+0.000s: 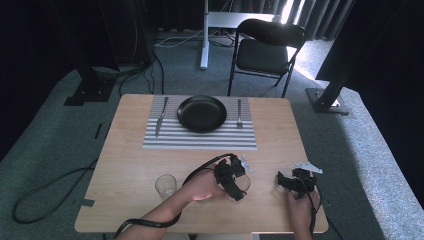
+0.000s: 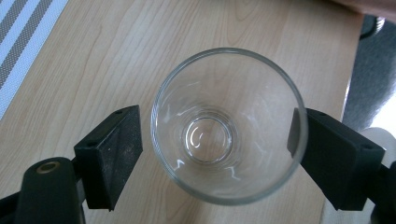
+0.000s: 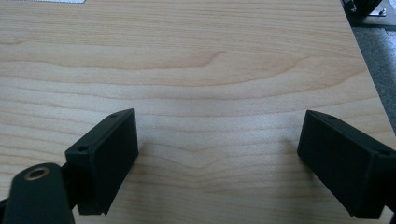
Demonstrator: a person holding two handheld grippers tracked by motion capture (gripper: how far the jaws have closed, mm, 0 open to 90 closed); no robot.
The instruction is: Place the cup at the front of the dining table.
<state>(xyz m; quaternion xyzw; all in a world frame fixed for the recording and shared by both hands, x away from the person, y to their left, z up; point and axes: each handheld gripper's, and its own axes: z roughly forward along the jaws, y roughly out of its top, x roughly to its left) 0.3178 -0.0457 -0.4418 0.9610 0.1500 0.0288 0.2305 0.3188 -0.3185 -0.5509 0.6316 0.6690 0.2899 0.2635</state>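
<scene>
Straddling a clear glass (image 2: 229, 126), the left gripper (image 1: 234, 176) looked straight down into it in the left gripper view, one black jaw at each side of the rim. The right-hand jaw met the rim; the left-hand one stood just off it with a sliver of table (image 2: 140, 42) showing between. So the pads were not yet clamped on it, and the glass sat upright on the wood, near the front edge and close to the table's right corner. In the high view that glass was mostly hidden under the gripper and the left hand (image 1: 204, 186). A second glass (image 1: 165, 185) stood just to the left of that hand, untouched. The right gripper (image 1: 296, 181) rested off to the right, its jaws spread wide over bare wood in its own view, holding nothing. Farther back lay a striped placemat (image 1: 200, 139) with a black plate (image 1: 202, 113) on it, a knife (image 1: 161, 116) to the plate's left and a fork (image 1: 239, 113) to its right.
</scene>
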